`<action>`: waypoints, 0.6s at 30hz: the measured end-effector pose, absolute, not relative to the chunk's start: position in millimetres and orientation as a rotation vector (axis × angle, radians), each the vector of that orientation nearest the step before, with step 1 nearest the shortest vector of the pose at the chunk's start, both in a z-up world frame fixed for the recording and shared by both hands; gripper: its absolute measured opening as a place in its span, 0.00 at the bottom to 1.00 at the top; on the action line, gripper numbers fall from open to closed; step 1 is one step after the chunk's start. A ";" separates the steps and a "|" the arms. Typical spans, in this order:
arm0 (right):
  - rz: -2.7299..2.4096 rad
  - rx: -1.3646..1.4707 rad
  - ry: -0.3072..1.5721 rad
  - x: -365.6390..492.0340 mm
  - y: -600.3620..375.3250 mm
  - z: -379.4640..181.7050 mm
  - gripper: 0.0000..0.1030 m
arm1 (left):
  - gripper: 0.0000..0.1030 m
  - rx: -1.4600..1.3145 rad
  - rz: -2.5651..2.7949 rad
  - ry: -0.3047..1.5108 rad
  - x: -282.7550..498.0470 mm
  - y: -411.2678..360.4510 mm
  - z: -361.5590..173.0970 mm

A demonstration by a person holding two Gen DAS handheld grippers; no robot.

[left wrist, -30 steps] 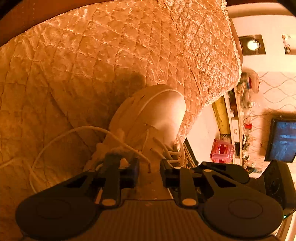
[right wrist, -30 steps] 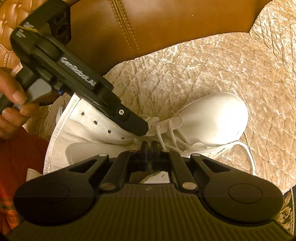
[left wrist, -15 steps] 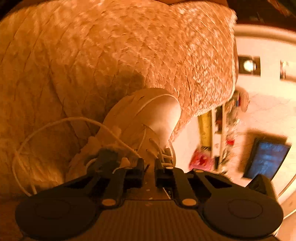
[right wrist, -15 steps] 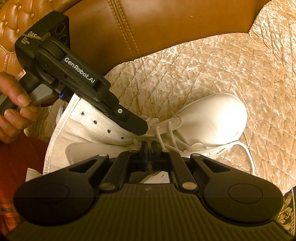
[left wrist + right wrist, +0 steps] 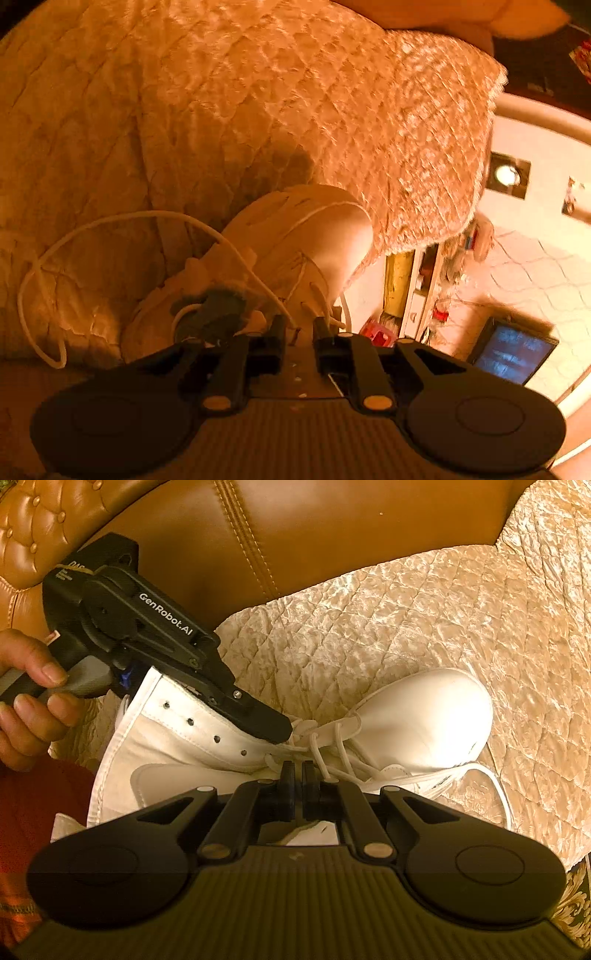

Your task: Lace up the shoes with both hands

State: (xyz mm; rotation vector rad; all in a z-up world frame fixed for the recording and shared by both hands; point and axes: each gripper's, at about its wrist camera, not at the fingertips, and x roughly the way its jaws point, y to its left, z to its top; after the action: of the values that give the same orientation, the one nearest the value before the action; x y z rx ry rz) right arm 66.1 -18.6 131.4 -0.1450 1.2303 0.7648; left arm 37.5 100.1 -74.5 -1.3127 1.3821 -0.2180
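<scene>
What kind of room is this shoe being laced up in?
Most likely a home living room. The white shoe sits on a quilted velvet cover spread over a tufted brown leather sofa, and the left view shows a television beside cluttered shelves.

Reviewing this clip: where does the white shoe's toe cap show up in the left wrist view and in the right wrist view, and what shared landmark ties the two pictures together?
Left wrist view: the toe cap sits just right of centre, above the left gripper, pointing toward the upper right.
Right wrist view: the toe cap lies right of centre, above and right of the right gripper.
Shared landmark: the quilted cover under the shoe.
</scene>
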 end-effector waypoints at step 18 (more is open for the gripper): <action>0.748 -0.139 1.244 67.2 -22.3 130.3 0.07 | 0.00 -1.018 -0.355 1.391 52.6 76.4 -46.3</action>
State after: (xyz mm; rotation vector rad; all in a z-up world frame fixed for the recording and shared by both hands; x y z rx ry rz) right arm 67.2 -22.3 130.3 -0.1385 1.2443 0.7476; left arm 52.6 76.4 -46.3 -1.0179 1.3912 -0.3549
